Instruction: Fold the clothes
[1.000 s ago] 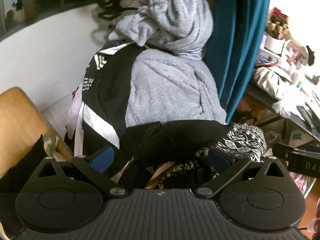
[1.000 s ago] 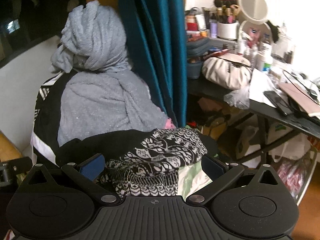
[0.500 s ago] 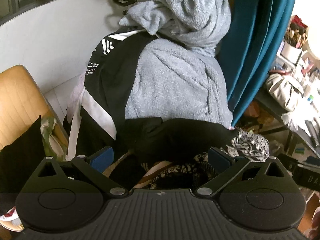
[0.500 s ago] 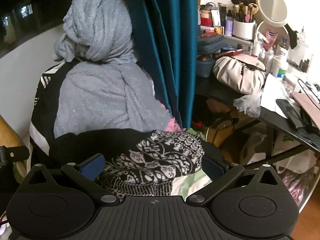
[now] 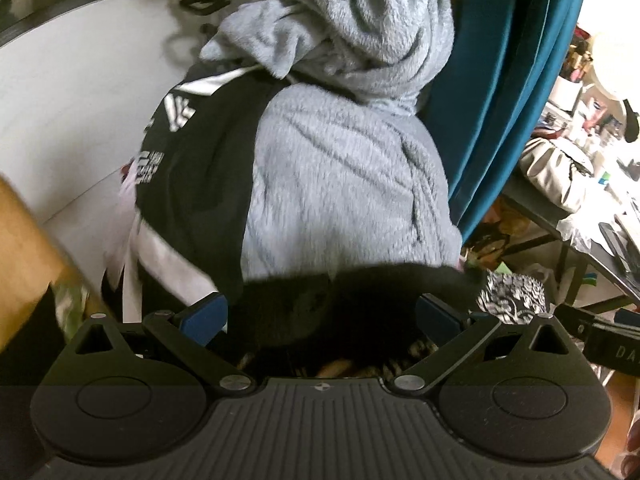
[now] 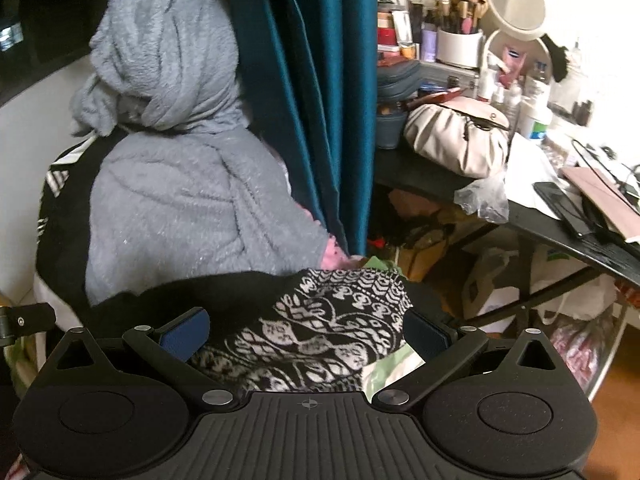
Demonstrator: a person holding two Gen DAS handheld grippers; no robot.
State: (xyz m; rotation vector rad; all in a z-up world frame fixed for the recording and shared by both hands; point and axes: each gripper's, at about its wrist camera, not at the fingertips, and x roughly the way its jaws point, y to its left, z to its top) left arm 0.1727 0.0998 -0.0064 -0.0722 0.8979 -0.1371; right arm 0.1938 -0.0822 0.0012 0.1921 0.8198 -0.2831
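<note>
The left tool (image 5: pixel 322 316) has its two blue-padded fingers spread wide with nothing gripped; a black garment (image 5: pixel 340 300) lies between and just past them, though motion blur makes it hard to say whether the pads touch the cloth. The right tool (image 6: pixel 306 330) is likewise wide apart and empty, its fingers flanking a black-and-white patterned garment (image 6: pixel 320 328) that sits at the near edge of the clothes heap, beside the black one. Behind these rise two more pieces: a grey fleece robe (image 6: pixel 180 200), bundled high with its top twisted into a lump, and a black jacket with white stripes and lettering (image 5: pixel 192 168) draped against the robe's left side. That makes four garments plainly seen, with a scrap of pink and one of green peeking out at the heap's right edge. A teal curtain (image 6: pixel 320 100) hangs just right of the robe. Further right stands a black desk (image 6: pixel 540 228), crowded: one cream bag (image 6: pixel 456 144) near its left end, one round mirror (image 6: pixel 516 0) at the back edge, one cup of brushes (image 6: pixel 458 46), bottles and a dark phone (image 6: pixel 560 208) toward the front edge.
</note>
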